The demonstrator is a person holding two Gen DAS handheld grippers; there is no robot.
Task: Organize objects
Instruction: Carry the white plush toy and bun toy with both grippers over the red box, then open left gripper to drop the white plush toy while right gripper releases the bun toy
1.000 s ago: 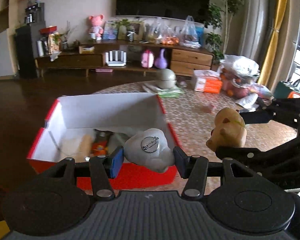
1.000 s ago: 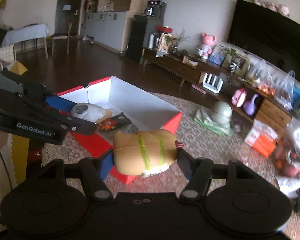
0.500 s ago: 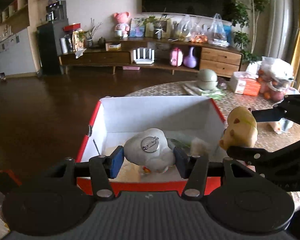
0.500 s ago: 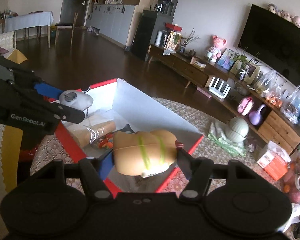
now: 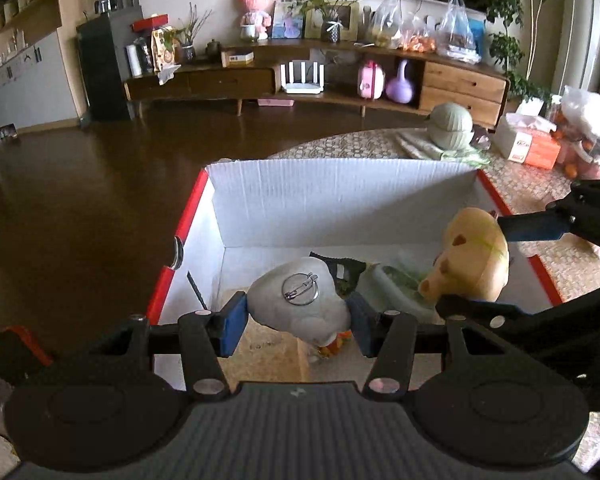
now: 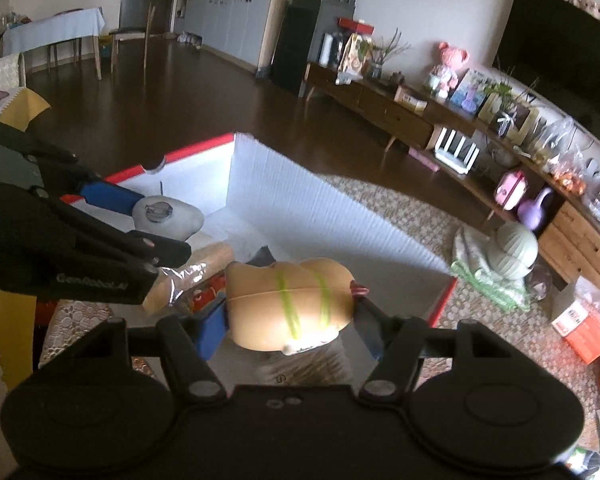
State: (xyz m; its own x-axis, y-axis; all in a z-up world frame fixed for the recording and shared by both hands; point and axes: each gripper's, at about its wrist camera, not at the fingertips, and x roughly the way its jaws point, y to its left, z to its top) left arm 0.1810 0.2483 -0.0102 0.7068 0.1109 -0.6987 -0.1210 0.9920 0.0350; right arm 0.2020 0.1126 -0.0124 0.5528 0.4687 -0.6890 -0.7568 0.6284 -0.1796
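Box (image 5: 340, 200) contents mostly hidden behind grey toy (image 5: 296, 300) & tan toy (image 5: 472, 264)

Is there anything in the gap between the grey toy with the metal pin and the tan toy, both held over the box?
Only air. In the left wrist view, the grey pin-backed toy and tan green-striped toy hang apart; items lie below in the red-edged white box.

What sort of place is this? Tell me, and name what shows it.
Most likely a home living room: a low wooden media console under a large television, a pink doll and a framed photo on display.

Two black plastic grippers (image 5: 296, 318) (image 6: 290, 314) with blue finger pads (image 5: 231, 322), silver screws (one body lettered "GenRobot.AI").
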